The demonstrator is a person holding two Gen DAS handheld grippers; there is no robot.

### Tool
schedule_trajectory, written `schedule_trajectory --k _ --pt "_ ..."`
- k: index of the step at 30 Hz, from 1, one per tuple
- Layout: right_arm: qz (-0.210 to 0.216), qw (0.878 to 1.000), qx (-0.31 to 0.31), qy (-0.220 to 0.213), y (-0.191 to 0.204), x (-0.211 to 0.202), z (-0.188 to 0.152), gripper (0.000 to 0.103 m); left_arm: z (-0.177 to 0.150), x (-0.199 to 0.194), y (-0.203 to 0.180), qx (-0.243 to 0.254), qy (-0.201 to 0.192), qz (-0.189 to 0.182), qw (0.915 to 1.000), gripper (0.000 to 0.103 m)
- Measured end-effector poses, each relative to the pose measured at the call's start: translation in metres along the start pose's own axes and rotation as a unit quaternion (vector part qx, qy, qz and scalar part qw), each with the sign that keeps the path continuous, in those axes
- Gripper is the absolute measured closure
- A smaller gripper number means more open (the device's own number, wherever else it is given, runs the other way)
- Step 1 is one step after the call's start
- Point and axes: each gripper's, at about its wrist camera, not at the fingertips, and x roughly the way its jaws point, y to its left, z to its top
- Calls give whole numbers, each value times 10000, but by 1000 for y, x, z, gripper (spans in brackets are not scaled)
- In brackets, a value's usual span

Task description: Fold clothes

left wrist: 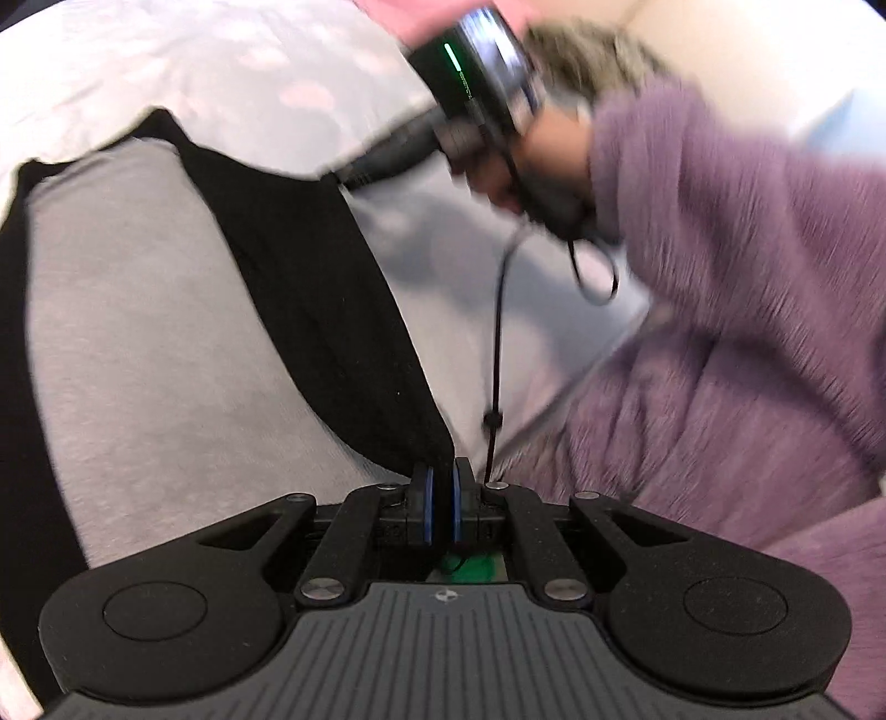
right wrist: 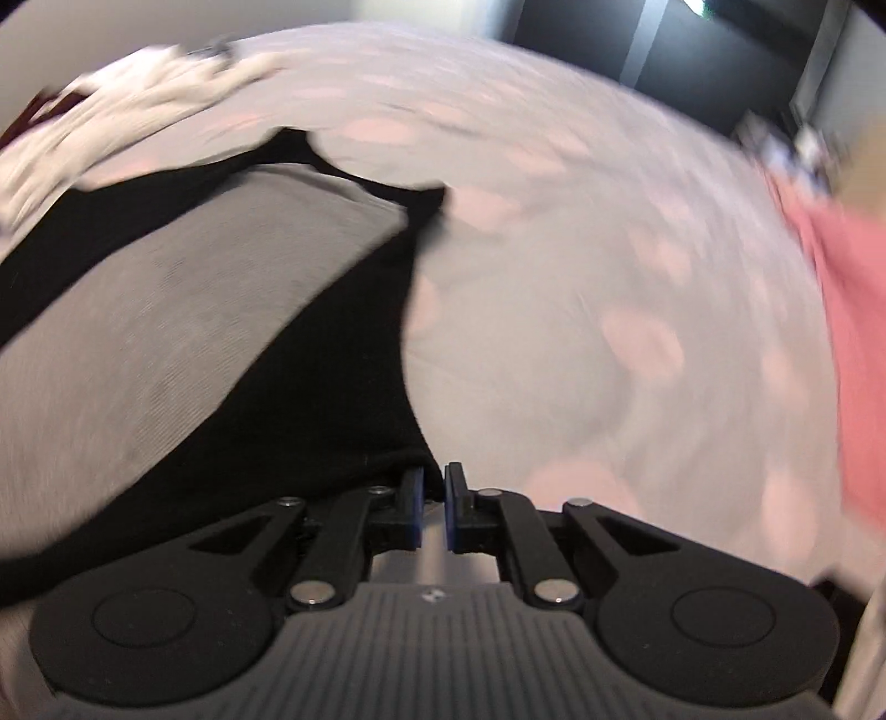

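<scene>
A grey garment with black side panels (left wrist: 166, 332) lies spread on a pale sheet with pink spots (left wrist: 221, 72). My left gripper (left wrist: 441, 498) is shut on the black edge (left wrist: 343, 310) of the garment at its near corner. The right gripper's body (left wrist: 476, 99) shows in the left wrist view, held by a hand in a purple sleeve (left wrist: 747, 266). In the right wrist view the same garment (right wrist: 183, 310) lies to the left, and my right gripper (right wrist: 433, 504) is nearly closed beside its black edge (right wrist: 343, 399); a narrow gap shows between the pads, with no cloth seen in it.
A pink cloth (right wrist: 847, 332) lies at the right of the sheet. A heap of white clothing (right wrist: 122, 94) lies at the far left. A black cable (left wrist: 498, 332) hangs from the right gripper. Dark furniture (right wrist: 692, 39) stands beyond the bed.
</scene>
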Motion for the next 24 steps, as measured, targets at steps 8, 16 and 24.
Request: schedule_trajectory --k 8,16,24 --pt "42 9996 268 100 -4 5 -3 95 3 69 -20 112 612 93 9980 99" --pt "99 9995 235 210 -4 -7 -9 77 -4 78 -15 -240 659 -268 9972 70" --pt "-232 9988 374 198 -4 -44 -29 70 -22 47 -7 -299 396 -348 9982 55"
